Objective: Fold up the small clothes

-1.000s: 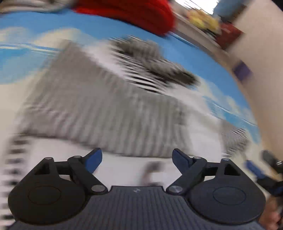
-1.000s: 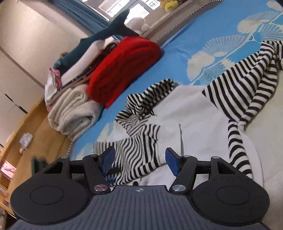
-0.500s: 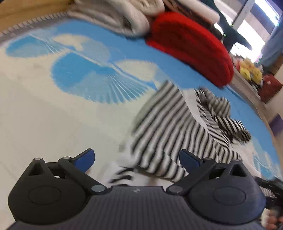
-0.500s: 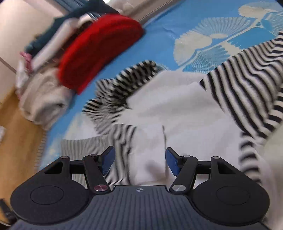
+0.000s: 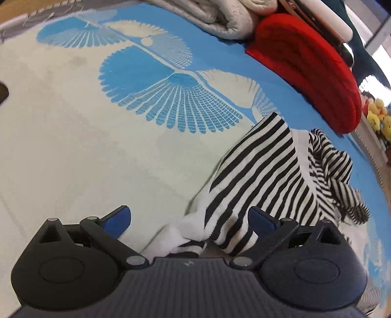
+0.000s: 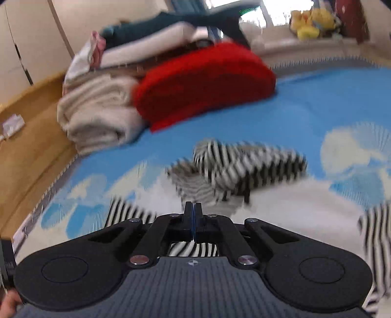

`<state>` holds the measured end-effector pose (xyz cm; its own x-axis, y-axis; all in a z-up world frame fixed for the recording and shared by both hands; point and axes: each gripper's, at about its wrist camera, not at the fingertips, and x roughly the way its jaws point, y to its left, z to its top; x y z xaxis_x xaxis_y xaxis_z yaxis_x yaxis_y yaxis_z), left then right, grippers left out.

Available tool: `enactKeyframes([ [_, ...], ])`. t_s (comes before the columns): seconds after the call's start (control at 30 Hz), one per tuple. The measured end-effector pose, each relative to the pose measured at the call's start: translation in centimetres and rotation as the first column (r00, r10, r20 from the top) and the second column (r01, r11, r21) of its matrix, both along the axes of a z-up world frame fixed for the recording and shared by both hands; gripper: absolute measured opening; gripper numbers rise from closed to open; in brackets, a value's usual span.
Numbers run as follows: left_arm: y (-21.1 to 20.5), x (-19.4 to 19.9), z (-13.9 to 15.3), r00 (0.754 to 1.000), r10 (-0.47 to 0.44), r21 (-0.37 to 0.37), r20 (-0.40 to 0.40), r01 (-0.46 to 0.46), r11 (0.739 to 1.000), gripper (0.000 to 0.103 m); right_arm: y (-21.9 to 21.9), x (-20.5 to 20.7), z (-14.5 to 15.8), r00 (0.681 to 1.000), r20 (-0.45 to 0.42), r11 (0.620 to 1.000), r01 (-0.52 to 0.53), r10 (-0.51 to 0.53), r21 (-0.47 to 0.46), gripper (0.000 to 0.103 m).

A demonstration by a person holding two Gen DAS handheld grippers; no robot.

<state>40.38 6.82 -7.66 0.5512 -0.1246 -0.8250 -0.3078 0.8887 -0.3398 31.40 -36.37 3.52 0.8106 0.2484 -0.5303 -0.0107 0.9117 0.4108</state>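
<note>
A small black-and-white striped garment with white panels (image 5: pixel 264 176) lies crumpled on a blue and cream patterned bed cover (image 5: pixel 73 146). My left gripper (image 5: pixel 189 219) is open, its blue pads either side of the garment's near hem, low over the cover. In the right wrist view the same garment (image 6: pixel 244 168) is blurred by motion. My right gripper (image 6: pixel 193 212) is shut, with striped cloth showing just beneath the jaws; the blur hides whether cloth is pinched between them.
A folded red blanket (image 5: pixel 308 66) and a rolled beige blanket (image 6: pixel 97 115) with stacked clothes sit at the far end of the bed. Yellow plush toys (image 6: pixel 310 22) stand on a ledge beyond. Wooden floor (image 6: pixel 27 137) lies to the left of the bed.
My right gripper has closed from open and swung up toward the blanket pile. My left gripper has moved left to the garment's near hem and stays open.
</note>
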Motion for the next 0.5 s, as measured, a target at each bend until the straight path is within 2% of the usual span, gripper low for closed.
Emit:
enactKeyframes([
  [0.07,0.2,-0.1,0.0,1.000,0.008,-0.020,-0.006,-0.008,1.000,0.102,-1.5,0.5,-0.3,0.999,-0.024,0.999,0.030,-0.031,-0.009,0.022],
  [0.1,0.1,-0.2,0.1,1.000,0.008,-0.017,-0.003,-0.009,1.000,0.102,-2.4,0.8,-1.3,0.998,-0.058,0.999,0.038,-0.037,0.007,0.051],
  [0.13,-0.1,-0.2,0.2,1.000,0.006,-0.009,0.003,-0.006,1.000,0.102,-3.2,1.0,-2.8,0.994,-0.104,0.998,0.047,-0.043,0.038,0.063],
  [0.2,-0.6,-0.4,0.4,1.000,-0.006,0.008,0.020,0.005,1.000,0.102,-4.2,1.3,-5.4,0.981,-0.186,0.996,0.067,-0.054,0.064,0.060],
  [0.33,-1.2,-0.5,0.7,0.999,-0.026,0.020,0.040,0.025,0.999,0.102,-4.0,1.4,-9.1,0.968,-0.227,0.995,0.103,-0.103,-0.011,0.061],
  [0.4,-1.3,-0.4,0.6,0.999,-0.029,0.023,0.033,0.028,0.999,0.102,-3.9,1.7,-10.7,0.949,-0.300,0.995,0.096,-0.091,0.004,0.060],
  [0.47,-1.3,-0.3,0.4,0.999,-0.029,0.020,0.027,0.028,0.999,0.102,-2.9,1.1,-10.4,0.964,-0.259,0.997,0.040,-0.055,-0.061,0.002],
  [0.5,-1.3,-0.3,0.4,0.999,-0.028,0.022,0.027,0.028,0.999,0.102,-2.4,0.9,-10.2,0.966,-0.257,0.998,-0.001,-0.014,-0.058,0.004],
])
